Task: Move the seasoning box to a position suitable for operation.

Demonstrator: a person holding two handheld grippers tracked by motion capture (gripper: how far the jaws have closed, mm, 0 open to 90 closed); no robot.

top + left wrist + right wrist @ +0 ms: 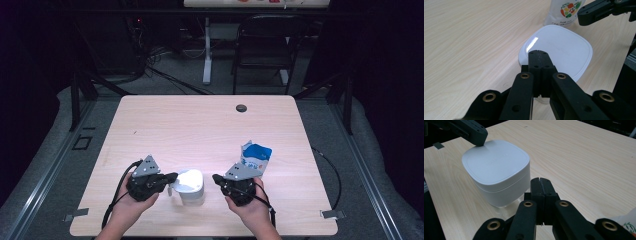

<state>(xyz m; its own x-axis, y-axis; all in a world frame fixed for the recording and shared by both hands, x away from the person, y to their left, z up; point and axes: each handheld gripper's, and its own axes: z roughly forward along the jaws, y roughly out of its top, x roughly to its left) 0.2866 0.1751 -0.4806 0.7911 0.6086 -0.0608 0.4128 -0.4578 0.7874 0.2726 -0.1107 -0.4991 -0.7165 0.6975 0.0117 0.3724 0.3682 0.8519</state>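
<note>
Here we see a white box with a rounded square lid standing near the front edge of a pale wooden table, between two hand-held grippers. The left gripper comes in from the left; in the left gripper view its jaws are pressed together with nothing between them, and their tip sits at the near rim of the lid, though we cannot tell whether it touches. In the right gripper view that same tip appears at the far edge of the box. The right gripper lies just to the right of the box; its jaws are likewise pressed together and empty, and in the right gripper view its tip stands just beside the box's side wall. Both grippers are held level, their tips pointing toward the box from opposite sides. A blue-and-white pouch stands behind the right gripper; in the left gripper view we see its lower part, printed with fruit, just beyond the box. A small dark disc lies near the table's far edge, well apart from the rest.
</note>
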